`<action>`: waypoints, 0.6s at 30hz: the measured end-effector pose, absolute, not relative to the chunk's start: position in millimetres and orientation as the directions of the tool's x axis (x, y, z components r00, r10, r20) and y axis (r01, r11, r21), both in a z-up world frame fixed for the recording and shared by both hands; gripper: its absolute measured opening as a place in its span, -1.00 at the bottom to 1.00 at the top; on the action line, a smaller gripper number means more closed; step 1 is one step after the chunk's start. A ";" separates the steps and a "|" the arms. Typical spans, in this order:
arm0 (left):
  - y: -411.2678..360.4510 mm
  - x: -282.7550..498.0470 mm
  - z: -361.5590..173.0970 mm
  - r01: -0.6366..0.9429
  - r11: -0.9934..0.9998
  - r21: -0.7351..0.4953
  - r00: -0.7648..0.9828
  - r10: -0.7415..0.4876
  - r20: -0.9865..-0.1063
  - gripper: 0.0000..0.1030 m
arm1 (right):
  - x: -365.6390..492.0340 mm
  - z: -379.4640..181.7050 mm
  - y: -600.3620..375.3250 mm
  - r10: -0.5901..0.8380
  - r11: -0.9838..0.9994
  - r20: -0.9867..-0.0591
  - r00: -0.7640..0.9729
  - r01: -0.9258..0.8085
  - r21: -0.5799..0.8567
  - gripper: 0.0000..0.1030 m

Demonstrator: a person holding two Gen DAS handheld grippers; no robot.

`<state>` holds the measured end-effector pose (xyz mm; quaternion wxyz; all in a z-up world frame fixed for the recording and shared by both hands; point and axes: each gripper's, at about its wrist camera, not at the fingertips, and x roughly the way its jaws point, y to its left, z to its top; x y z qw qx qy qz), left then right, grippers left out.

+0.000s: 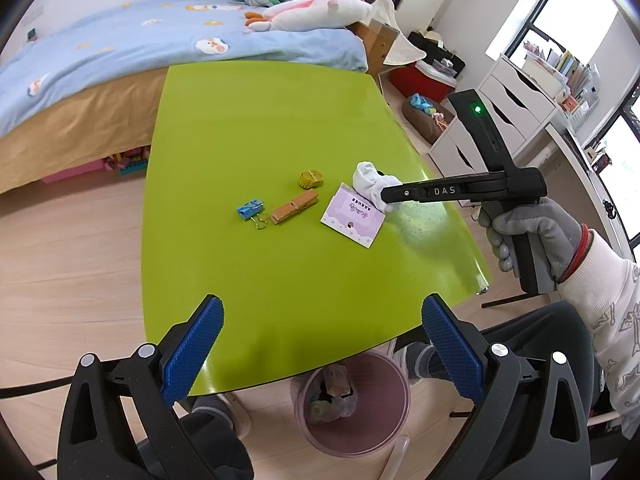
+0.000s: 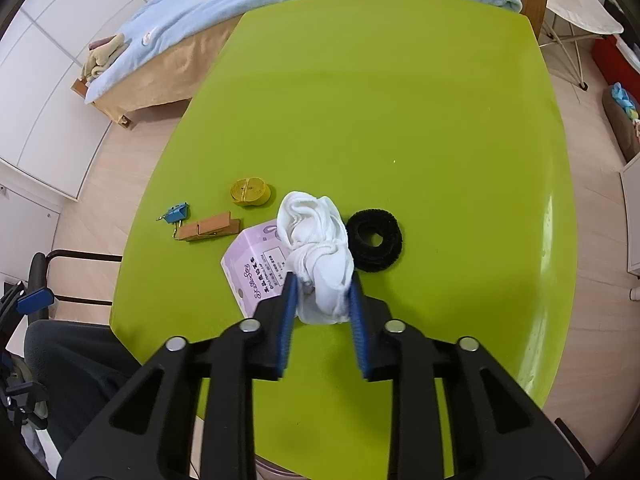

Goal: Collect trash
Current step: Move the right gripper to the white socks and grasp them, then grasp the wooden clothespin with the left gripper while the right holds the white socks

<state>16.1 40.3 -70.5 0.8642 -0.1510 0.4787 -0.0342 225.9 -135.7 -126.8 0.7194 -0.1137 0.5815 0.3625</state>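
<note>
A home bedroom, likely a child's: a bed with a light-blue cartoon-print duvet (image 1: pixel 120 36), a pink-and-white plush toy (image 1: pixel 320 12), white drawer units (image 1: pixel 508 100) and pale wood-plank flooring (image 1: pixel 60 260).

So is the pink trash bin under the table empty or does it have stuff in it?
Not empty. The left wrist view looks into the pink bin and shows crumpled wrappers and a small brown box at its bottom.

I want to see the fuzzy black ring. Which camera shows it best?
The right wrist view: the black ring lies in plain sight on the green table, beside the white tissue wad. In the left wrist view it is hidden behind the right hand-held gripper.
</note>
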 end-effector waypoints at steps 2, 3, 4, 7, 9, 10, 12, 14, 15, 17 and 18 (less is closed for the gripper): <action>40.1 17.9 -70.2 -0.082 0.953 -0.291 0.540 -0.203 -0.817 0.85 | 224.5 -124.4 -136.7 0.394 0.711 -0.917 0.068 -0.655 0.257 -0.66; 39.9 19.3 -69.8 -0.080 0.954 -0.289 0.540 -0.203 -0.817 0.85 | 224.0 -122.7 -137.7 0.398 0.712 -0.915 0.071 -0.653 0.259 -0.69; 40.1 20.9 -69.2 -0.077 0.955 -0.286 0.541 -0.201 -0.817 0.85 | 223.9 -120.8 -138.6 0.401 0.712 -0.913 0.074 -0.653 0.260 -0.70; 40.5 26.2 -67.3 -0.067 0.958 -0.277 0.545 -0.198 -0.815 0.85 | 221.0 -112.5 -142.2 0.413 0.711 -0.907 0.083 -0.651 0.265 -0.71; 41.3 30.6 -65.4 -0.058 0.961 -0.269 0.548 -0.195 -0.813 0.85 | 217.2 -103.6 -145.1 0.424 0.710 -0.901 0.092 -0.651 0.268 -0.71; 41.6 33.4 -64.5 -0.052 0.963 -0.265 0.550 -0.194 -0.812 0.85 | 215.0 -99.5 -145.5 0.429 0.709 -0.898 0.095 -0.652 0.269 -0.71; 42.6 40.5 -64.0 -0.036 0.967 -0.252 0.549 -0.192 -0.814 0.85 | 209.9 -89.7 -148.5 0.436 0.707 -0.894 0.104 -0.654 0.269 -0.71; 43.8 48.6 -63.8 -0.020 0.971 -0.240 0.545 -0.190 -0.816 0.85 | 205.0 -81.8 -151.8 0.442 0.705 -0.890 0.107 -0.655 0.271 -0.71; 45.3 54.5 -64.0 -0.013 0.972 -0.236 0.541 -0.192 -0.819 0.85 | 203.2 -78.4 -153.3 0.443 0.705 -0.890 0.110 -0.656 0.270 -0.71; 46.9 64.0 -63.9 0.002 0.974 -0.225 0.535 -0.191 -0.823 0.85 | 199.5 -72.5 -157.9 0.447 0.705 -0.888 0.112 -0.655 0.272 -0.71; 47.5 70.0 -63.9 0.014 0.977 -0.213 0.531 -0.188 -0.827 0.85 | 198.1 -70.3 -160.3 0.452 0.704 -0.885 0.110 -0.653 0.278 -0.71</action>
